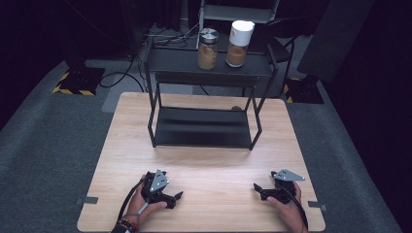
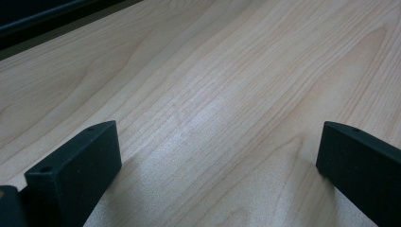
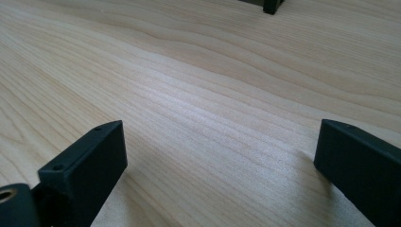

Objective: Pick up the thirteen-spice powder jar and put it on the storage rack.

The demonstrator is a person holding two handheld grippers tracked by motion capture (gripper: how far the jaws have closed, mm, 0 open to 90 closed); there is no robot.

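Both claws rest on the wooden table [image 1: 204, 170] near its front edge, the left gripper [image 1: 176, 196] and the right gripper [image 1: 257, 188] each released, jaws wide with bare wood between them. The two jars, a metal-lidded jar [image 1: 208, 49] and a white-capped jar [image 1: 238, 43], stand upright side by side on the top tier of the one black shelf rack [image 1: 204, 127], well ahead of both claws. To reach either jar well, raise the claw above the rack's top tier before advancing, keep the jaws spread, and approach level at the jar's mid-body.
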